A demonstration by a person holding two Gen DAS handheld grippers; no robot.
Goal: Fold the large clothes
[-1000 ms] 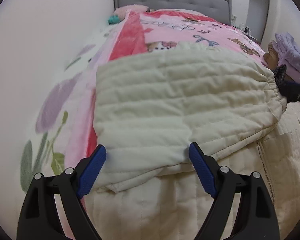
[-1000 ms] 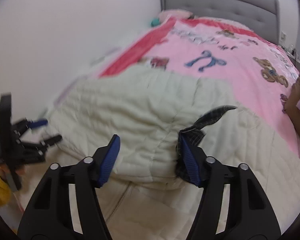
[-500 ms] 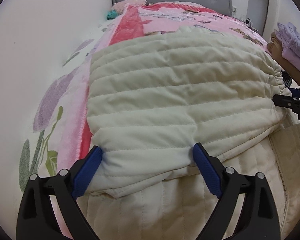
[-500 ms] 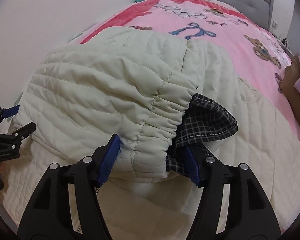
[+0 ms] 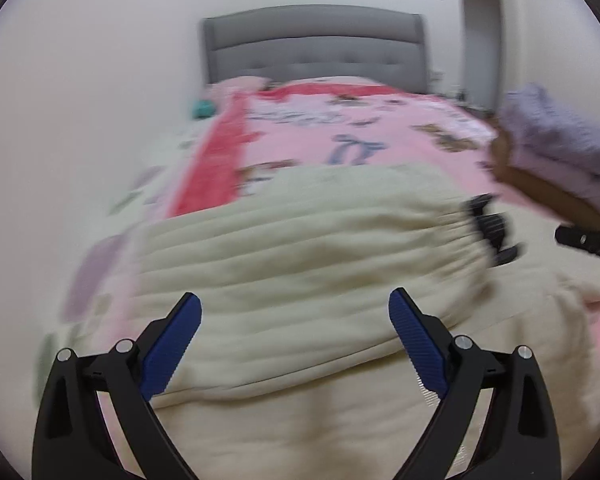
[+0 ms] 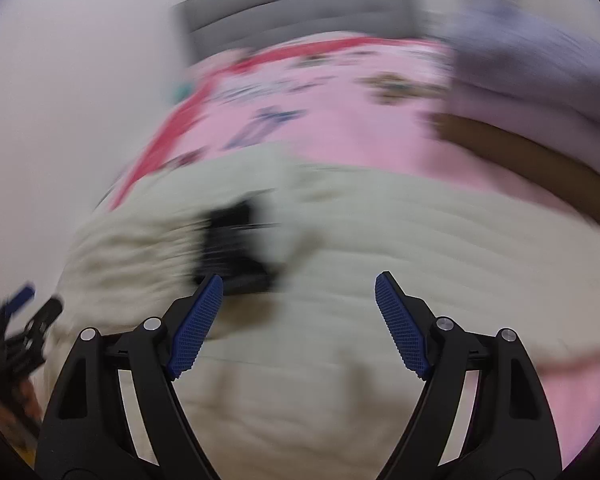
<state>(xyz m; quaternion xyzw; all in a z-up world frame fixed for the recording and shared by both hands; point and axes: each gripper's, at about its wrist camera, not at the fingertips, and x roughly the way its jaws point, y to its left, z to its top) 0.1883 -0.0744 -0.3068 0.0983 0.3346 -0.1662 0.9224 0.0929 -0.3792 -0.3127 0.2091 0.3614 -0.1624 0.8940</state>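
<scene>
The cream quilted jacket [image 5: 300,272] lies across the foot end of the bed [image 5: 340,128], on the pink blanket [image 5: 380,136], with one sleeve [image 5: 308,248] folded across its body. The sleeve's gathered cuff and its dark checked lining [image 5: 492,228] end up toward the bed's right edge.

A second ago both tools were closed in around this sleeve, the left at its shoulder end and the right at the cuff. Now the left hand-held gripper [image 5: 296,328] has its jaws spread wide, having just been opening, and nothing sits between the blue pads; the sleeve lies beyond its tips. The right hand-held gripper [image 6: 298,320] has also just been opening: its jaws stand apart and empty, and the checked lining [image 6: 232,248] that was at its right pad half a second ago now lies off to the left of its left finger. Both views are smeared with motion and show more of the grey headboard [image 5: 316,44] than before, so both hands seem to have pulled back from the cloth.

In my judgement the sleeve fold is laid and released. The other sleeve and the body folds probably remain.
</scene>
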